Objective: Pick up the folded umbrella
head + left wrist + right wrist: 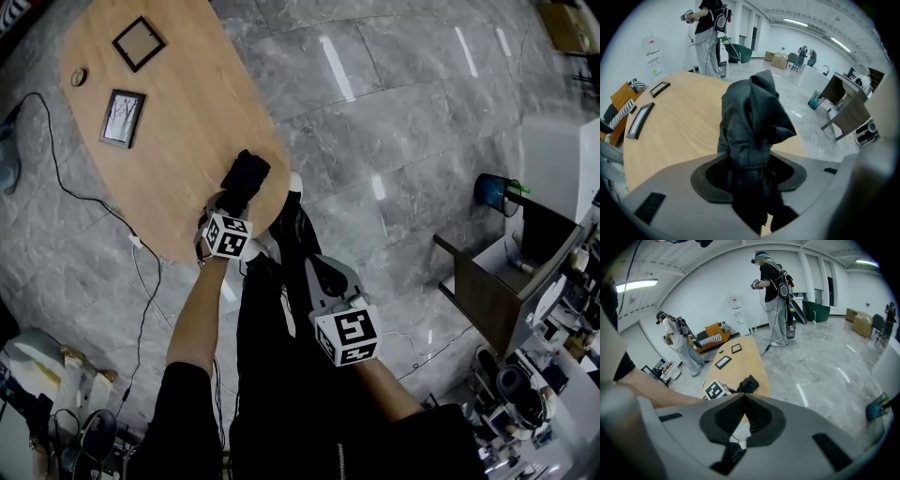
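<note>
Folded umbrella (246, 176): black, short, bunched fabric cinched by strap, lying at near rim of oval wooden surface (178, 84). Your left gripper (232, 208): jaws partly apart, pads clamped against umbrella's strapped end. Your right gripper (744, 401): jaws together, empty, held off surface above grey floor (394, 131).

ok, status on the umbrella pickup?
Left gripper closed on folded umbrella, which lies on table near its edge. Right gripper shut, empty, off the table. Nothing in the way.
</note>
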### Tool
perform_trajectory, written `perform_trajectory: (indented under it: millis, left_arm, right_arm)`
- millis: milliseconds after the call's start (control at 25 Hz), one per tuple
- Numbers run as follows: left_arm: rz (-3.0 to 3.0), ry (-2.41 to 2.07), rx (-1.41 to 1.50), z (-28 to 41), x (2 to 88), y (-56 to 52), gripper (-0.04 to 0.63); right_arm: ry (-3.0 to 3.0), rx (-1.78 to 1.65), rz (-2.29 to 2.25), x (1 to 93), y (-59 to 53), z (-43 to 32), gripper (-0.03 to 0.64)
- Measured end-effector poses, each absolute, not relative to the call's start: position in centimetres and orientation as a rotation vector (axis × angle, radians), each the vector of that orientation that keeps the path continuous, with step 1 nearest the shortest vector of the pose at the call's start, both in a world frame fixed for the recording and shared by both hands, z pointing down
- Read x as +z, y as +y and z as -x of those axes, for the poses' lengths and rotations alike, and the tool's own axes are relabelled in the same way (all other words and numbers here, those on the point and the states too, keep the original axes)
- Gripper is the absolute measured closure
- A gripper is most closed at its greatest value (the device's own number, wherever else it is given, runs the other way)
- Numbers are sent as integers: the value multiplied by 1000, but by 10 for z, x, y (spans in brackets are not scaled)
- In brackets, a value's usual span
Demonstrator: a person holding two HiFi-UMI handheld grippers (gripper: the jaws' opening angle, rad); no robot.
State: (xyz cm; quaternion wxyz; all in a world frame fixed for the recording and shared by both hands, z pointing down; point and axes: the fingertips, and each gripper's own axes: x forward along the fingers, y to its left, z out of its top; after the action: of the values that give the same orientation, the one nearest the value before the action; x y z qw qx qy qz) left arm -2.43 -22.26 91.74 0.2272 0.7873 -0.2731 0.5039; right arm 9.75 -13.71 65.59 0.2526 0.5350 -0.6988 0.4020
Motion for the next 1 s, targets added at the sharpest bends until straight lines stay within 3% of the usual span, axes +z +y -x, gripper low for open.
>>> perform_trajectory:
  millis: [1000]
  left_arm:
    - [-2137,-902,1220,61,837,-223,367]
  right_arm:
    - [-2024,1023,-1398,613,-150,-59,607]
